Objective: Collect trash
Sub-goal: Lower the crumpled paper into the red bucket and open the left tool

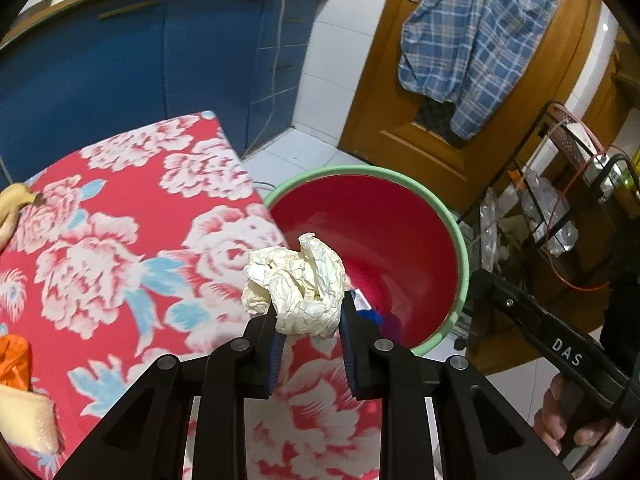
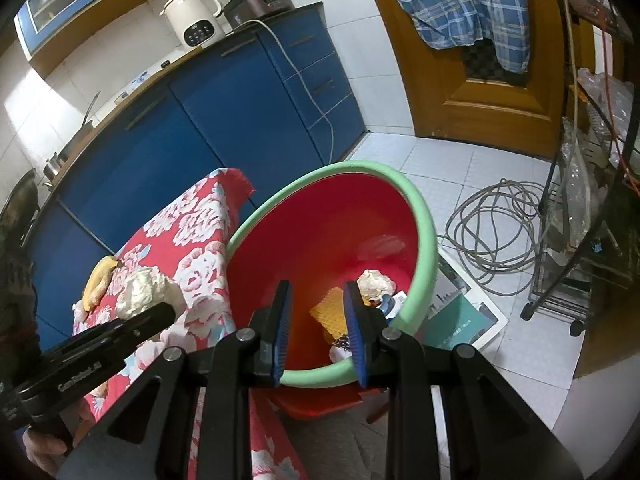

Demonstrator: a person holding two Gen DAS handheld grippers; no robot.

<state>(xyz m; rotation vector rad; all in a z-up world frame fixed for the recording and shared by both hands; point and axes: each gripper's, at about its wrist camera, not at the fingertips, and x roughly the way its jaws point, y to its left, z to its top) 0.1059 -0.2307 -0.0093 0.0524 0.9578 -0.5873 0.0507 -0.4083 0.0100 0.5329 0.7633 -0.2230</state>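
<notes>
My left gripper (image 1: 308,312) is shut on a crumpled ball of cream paper (image 1: 298,284) and holds it above the table's right edge, beside the red bin with a green rim (image 1: 456,240). The paper also shows in the right wrist view (image 2: 140,288), ahead of the left gripper's body. My right gripper (image 2: 316,292) is open and empty, above the near rim of the bin (image 2: 424,236). Inside the bin lie a crumpled white paper (image 2: 374,282), a yellow waffled piece (image 2: 332,312) and other scraps.
The table has a red floral cloth (image 1: 120,240). On it lie a banana peel (image 2: 98,282), an orange wrapper (image 1: 14,364) and a cream piece (image 1: 28,420). Blue cabinets (image 2: 200,120) stand behind. A coiled cable (image 2: 492,232) and a wire rack (image 2: 588,200) are on the floor right.
</notes>
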